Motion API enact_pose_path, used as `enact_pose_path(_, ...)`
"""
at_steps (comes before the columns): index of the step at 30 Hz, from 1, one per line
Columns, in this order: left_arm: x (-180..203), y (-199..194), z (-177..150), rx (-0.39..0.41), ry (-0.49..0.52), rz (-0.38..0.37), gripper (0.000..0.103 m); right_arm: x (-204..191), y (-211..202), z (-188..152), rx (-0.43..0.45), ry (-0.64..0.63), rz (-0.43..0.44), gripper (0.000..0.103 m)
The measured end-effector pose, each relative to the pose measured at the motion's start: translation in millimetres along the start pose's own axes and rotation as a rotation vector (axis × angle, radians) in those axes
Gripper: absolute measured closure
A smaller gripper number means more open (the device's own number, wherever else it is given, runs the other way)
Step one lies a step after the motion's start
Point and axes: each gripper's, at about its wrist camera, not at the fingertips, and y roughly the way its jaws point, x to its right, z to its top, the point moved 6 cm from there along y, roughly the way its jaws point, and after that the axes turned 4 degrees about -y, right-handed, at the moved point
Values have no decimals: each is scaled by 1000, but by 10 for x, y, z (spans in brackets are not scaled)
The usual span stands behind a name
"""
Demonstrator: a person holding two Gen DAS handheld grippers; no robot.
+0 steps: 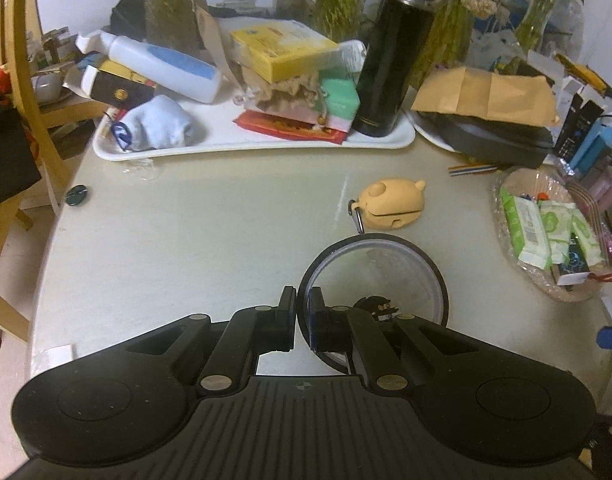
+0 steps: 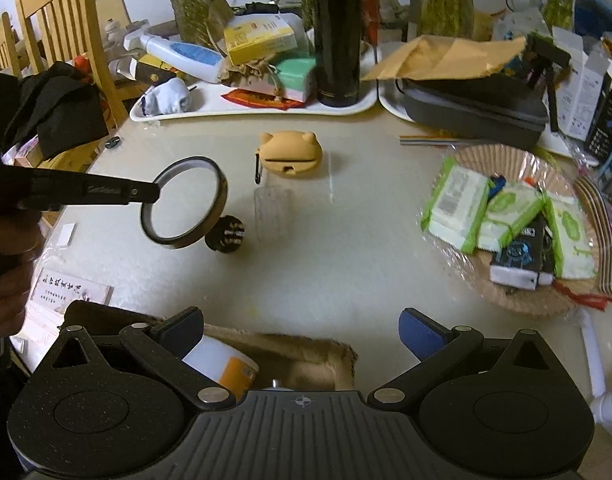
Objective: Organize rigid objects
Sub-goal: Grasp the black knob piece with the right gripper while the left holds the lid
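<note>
My left gripper [image 1: 301,296] is shut on the rim of a black ring [image 1: 442,280] that looks like a tape roll. In the right wrist view the same ring [image 2: 221,188] hangs tilted above the table, pinched by the left gripper [image 2: 155,194], which a hand holds at the left edge. A small black round object [image 2: 225,236] lies on the table just under the ring. A yellow bear-shaped case [image 2: 291,152] sits further back. My right gripper [image 2: 299,320] stands open above a cardboard box [image 2: 306,356] that holds a white and orange container [image 2: 221,360].
A white tray [image 1: 225,144] at the back carries a tall black flask [image 1: 398,60], boxes and a bottle. A wicker basket [image 2: 498,152] of wipe packs sits at the right, behind it a dark zip case [image 2: 466,108]. A clear plastic case [image 2: 271,208] lies mid-table. Wooden chairs stand at the left.
</note>
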Motion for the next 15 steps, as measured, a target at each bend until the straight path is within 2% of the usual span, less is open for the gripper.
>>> enact_pose_path(10,-190,-337,-61,39,-26,-2,96,-250,168,175,25,-88,15,0)
enact_pose_path(15,-310,-509,-95,58,-38,5,96,-395,284,260,29,-124,55,0)
